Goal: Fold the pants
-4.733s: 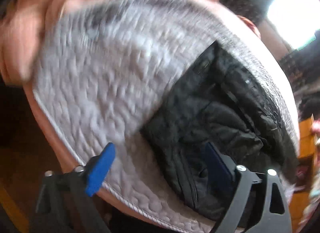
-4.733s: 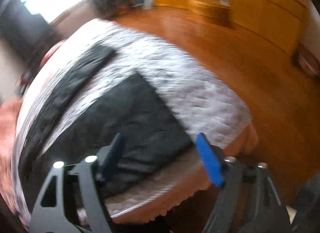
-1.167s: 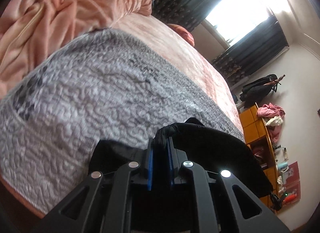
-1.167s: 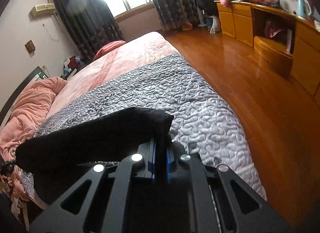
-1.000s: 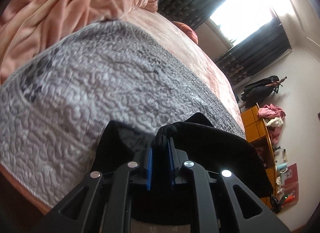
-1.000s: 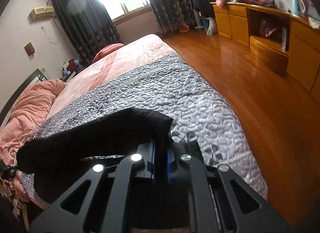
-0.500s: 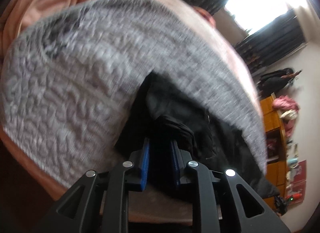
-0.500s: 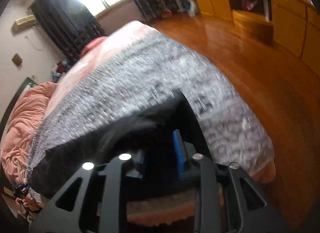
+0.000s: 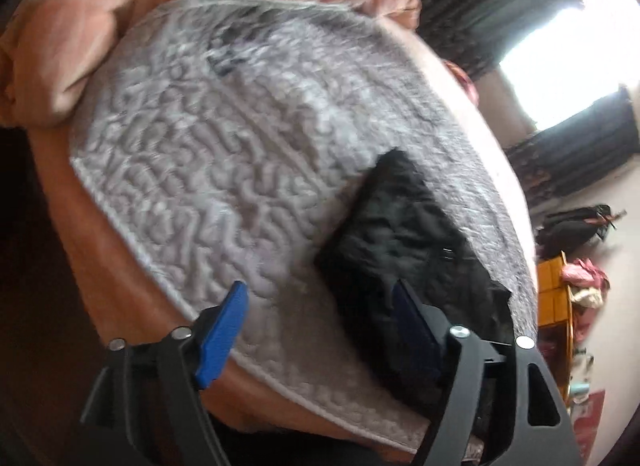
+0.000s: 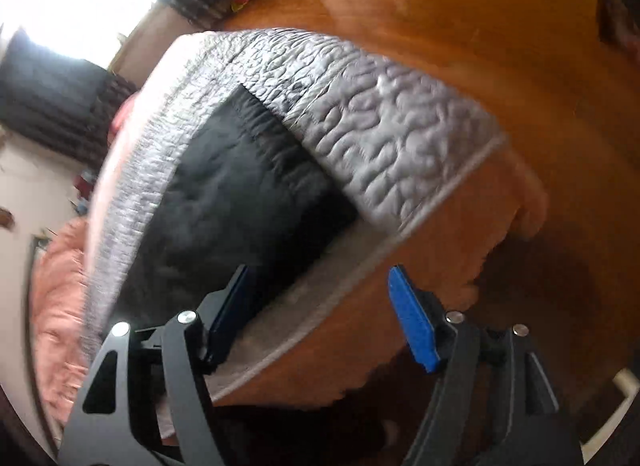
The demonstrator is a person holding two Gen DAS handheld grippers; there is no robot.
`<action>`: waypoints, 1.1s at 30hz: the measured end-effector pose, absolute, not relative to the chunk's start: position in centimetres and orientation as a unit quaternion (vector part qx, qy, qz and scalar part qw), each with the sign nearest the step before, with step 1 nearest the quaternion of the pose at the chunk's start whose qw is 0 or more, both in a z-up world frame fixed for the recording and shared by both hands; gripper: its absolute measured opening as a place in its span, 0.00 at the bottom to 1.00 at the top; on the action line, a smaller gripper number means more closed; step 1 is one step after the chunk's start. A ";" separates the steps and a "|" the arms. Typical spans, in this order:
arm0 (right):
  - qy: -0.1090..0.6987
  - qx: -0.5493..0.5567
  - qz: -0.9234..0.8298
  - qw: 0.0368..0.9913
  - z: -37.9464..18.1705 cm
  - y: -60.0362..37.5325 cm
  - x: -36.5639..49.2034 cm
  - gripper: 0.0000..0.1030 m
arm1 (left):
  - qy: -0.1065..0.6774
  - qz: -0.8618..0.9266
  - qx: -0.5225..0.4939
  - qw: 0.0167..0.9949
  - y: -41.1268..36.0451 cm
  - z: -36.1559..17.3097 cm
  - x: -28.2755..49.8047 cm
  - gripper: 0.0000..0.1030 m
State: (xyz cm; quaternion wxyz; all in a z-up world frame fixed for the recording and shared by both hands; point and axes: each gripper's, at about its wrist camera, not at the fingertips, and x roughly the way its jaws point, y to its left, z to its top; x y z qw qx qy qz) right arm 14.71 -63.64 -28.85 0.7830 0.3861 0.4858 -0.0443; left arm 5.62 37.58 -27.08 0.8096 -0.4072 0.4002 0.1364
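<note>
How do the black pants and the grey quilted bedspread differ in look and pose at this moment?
The pants are black with fine creases; the grey quilted bedspread is pale with a raised squiggly stitch pattern. The pants lie as a compact rectangle near the bed's edge; the bedspread spreads wide across the bed. The pants sit on top; the bedspread is beneath. Both lie flat, held by neither gripper.

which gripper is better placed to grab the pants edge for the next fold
Left, probably. The left gripper, jaws opening, has one finger over the black pants. The right gripper, also opening, mostly frames the grey quilt edge and the bed side.
</note>
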 end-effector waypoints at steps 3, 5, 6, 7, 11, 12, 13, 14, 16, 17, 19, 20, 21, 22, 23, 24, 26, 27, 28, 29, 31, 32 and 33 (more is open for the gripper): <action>0.456 0.449 -0.012 0.768 -29.2 -63.3 13.8 0.70 | 0.425 0.125 -0.376 0.814 36.3 -27.4 7.6 0.82; 0.440 0.480 0.001 0.759 -29.2 -63.2 13.8 0.70 | 0.459 0.131 -0.362 0.800 35.6 -28.5 9.6 0.83; 0.429 0.498 0.005 0.754 -29.2 -63.2 13.8 0.70 | 0.481 0.141 -0.354 0.790 35.3 -29.5 10.6 0.81; 0.419 0.512 0.009 0.750 -29.0 -63.2 13.9 0.70 | 0.492 0.145 -0.350 0.784 35.1 -30.0 10.9 0.72; 0.391 0.545 0.004 0.742 -29.0 -63.8 14.4 0.61 | 0.497 0.141 -0.354 0.780 34.4 -30.4 12.3 0.25; 0.390 0.551 0.003 0.737 -29.4 -63.8 14.7 0.60 | 0.498 0.144 -0.347 0.782 34.1 -30.2 12.5 0.21; 0.392 0.555 0.003 0.734 -29.7 -64.0 15.0 0.59 | 0.499 0.153 -0.332 0.785 33.8 -29.9 12.9 0.21; 0.396 0.558 0.001 0.730 -30.2 -63.9 15.4 0.59 | 0.501 0.157 -0.326 0.786 33.6 -29.9 13.2 0.20; 0.402 0.556 -0.005 0.727 -31.0 -63.8 16.1 0.59 | 0.501 0.159 -0.326 0.786 33.4 -29.9 13.1 0.20; 0.403 0.557 -0.009 0.726 -31.3 -63.8 16.5 0.59 | 0.499 0.159 -0.329 0.786 33.5 -30.0 13.0 0.20; 0.406 0.558 -0.025 0.724 -31.9 -63.8 17.1 0.59 | 0.495 0.162 -0.330 0.787 33.6 -30.0 12.9 0.20; 0.406 0.559 -0.031 0.723 -32.1 -63.8 17.4 0.59 | 0.494 0.165 -0.329 0.787 33.5 -30.0 12.8 0.20; 0.409 0.559 -0.034 0.721 -32.4 -63.8 17.6 0.57 | 0.493 0.168 -0.328 0.788 33.5 -29.9 12.4 0.20; 0.409 0.560 -0.032 0.720 -32.5 -63.7 17.9 0.37 | 0.491 0.176 -0.328 0.788 33.5 -29.8 12.4 0.19; 0.409 0.556 -0.028 0.723 -32.3 -63.5 18.1 0.11 | 0.489 0.183 -0.328 0.787 33.5 -29.7 12.5 0.19; 0.406 0.549 -0.030 0.730 -31.9 -63.3 18.0 0.09 | 0.485 0.195 -0.327 0.787 33.7 -29.5 12.5 0.19; 0.402 0.544 -0.032 0.736 -31.4 -63.2 17.7 0.08 | 0.482 0.203 -0.328 0.787 33.8 -29.4 12.5 0.19; 0.407 0.536 -0.035 0.739 -31.4 -63.0 17.6 0.08 | 0.486 0.204 -0.326 0.785 33.8 -29.6 12.7 0.19; 0.413 0.531 -0.039 0.739 -31.7 -63.0 17.5 0.08 | 0.487 0.204 -0.323 0.785 33.7 -29.6 12.8 0.19; 0.415 0.531 -0.044 0.738 -32.1 -63.0 17.3 0.08 | 0.488 0.205 -0.318 0.786 33.6 -29.6 12.9 0.19; 0.412 0.541 -0.049 0.732 -32.8 -63.0 16.9 0.08 | 0.490 0.203 -0.315 0.787 33.6 -29.6 12.8 0.19; 0.411 0.539 -0.051 0.733 -32.7 -62.9 16.9 0.08 | 0.489 0.202 -0.316 0.788 33.6 -29.5 12.8 0.19; 0.411 0.535 -0.052 0.736 -32.7 -62.7 17.0 0.08 | 0.489 0.200 -0.316 0.788 33.6 -29.5 12.7 0.19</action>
